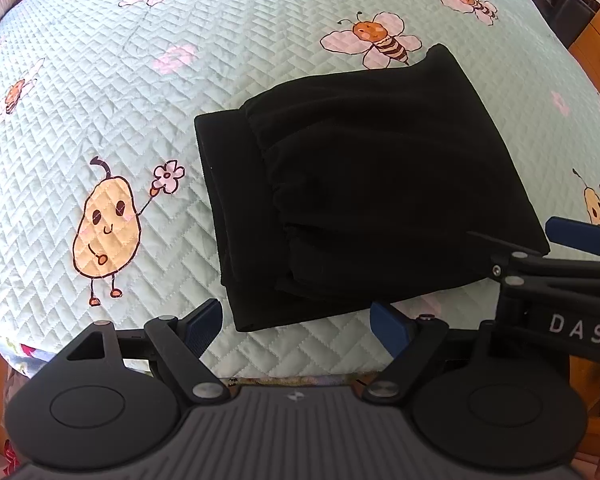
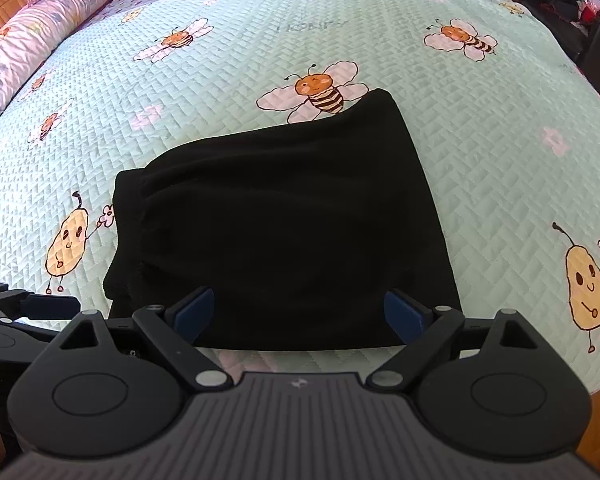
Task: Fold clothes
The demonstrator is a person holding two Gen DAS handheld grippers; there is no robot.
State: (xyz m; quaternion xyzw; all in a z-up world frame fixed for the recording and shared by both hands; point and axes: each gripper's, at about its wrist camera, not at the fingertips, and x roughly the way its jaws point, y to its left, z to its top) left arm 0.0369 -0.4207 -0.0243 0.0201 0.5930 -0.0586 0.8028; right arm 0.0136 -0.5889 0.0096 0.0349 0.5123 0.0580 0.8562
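Note:
A black garment (image 1: 364, 184) lies folded in a compact stack on the mint quilted bedspread (image 1: 120, 92), its gathered waistband toward the left. My left gripper (image 1: 300, 322) hovers over the garment's near left corner, jaws wide open with nothing between them. In the right wrist view the same black garment (image 2: 284, 236) fills the middle. My right gripper (image 2: 302, 312) hangs above its near edge, jaws spread wide and empty. The right gripper's body shows at the right edge of the left wrist view, and the left gripper's blue fingers (image 2: 52, 306) at the lower left of the right wrist view.
The bedspread (image 2: 480, 152) carries bee and pear cartoon prints. A rolled floral quilt (image 2: 24, 36) lies along the far left of the bed. Wooden furniture (image 1: 596, 44) and dark clutter stand past the bed's right side. The bed's near edge runs just below the grippers.

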